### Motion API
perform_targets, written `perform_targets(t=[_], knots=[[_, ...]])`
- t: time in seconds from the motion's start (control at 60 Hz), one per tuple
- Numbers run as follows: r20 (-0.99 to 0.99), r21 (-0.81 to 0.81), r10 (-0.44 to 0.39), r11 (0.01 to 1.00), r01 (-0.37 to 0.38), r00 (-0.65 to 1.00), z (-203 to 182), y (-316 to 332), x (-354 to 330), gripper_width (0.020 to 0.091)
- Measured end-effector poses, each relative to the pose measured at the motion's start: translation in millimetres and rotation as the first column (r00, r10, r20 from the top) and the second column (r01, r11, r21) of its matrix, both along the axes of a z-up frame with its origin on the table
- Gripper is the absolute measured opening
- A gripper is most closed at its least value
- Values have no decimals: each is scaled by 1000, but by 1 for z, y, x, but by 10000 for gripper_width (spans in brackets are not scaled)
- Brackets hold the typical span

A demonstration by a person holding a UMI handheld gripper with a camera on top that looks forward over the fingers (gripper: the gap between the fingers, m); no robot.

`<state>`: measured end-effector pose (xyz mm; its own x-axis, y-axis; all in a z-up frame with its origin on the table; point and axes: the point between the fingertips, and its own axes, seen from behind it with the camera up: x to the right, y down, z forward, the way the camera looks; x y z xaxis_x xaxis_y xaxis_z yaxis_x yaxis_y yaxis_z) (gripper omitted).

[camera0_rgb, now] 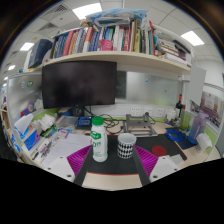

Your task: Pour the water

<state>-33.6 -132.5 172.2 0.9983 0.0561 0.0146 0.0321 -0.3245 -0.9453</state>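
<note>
seen from the gripper [112, 160]: jaws spread wide, gripping nothing, one pink pad [75, 155] on the left and a magenta pad [153, 157] on the right, with bare dark desk [112, 166] between them.

just ahead of the fingers, near the middle of the gap, a white bottle [99, 141] standing upright; tall and slim, topped with a green cap, with a band of green print or label around the body. touched by neither finger, resting on the desk by itself.

just right of the bottle, a short cup [126, 146], white with a black dotted or checked pattern, open mouth up, also upright on the desk. close beside the bottle, whether touching cannot be told.

farther back, a large dark monitor [79, 85] standing behind the bottle, screen off. above it a shelf [110, 58] packed with a row of upright books [100, 40]. far right of the cup, a cluttered stretch of desk with a small grey tray or rack [140, 126] and some blue items, too small to name. far left, papers and small boxes piled at the desk side. ceiling light panels [87, 10] glowing overhead.
</note>
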Motion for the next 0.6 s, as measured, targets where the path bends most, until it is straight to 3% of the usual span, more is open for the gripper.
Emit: perform_targets(t=[0.25,0.5,0.567,0.6], knots=[[-74,-9,29,1000,-30,997,-52,76,-50,793],[-32,52,47,998,-45,998,-68,133,-65,787],[-7,94,43,995,-42,999,-66,143,-65,748],[10,108,29,994,-30,1000,-67,146,-63,673]])
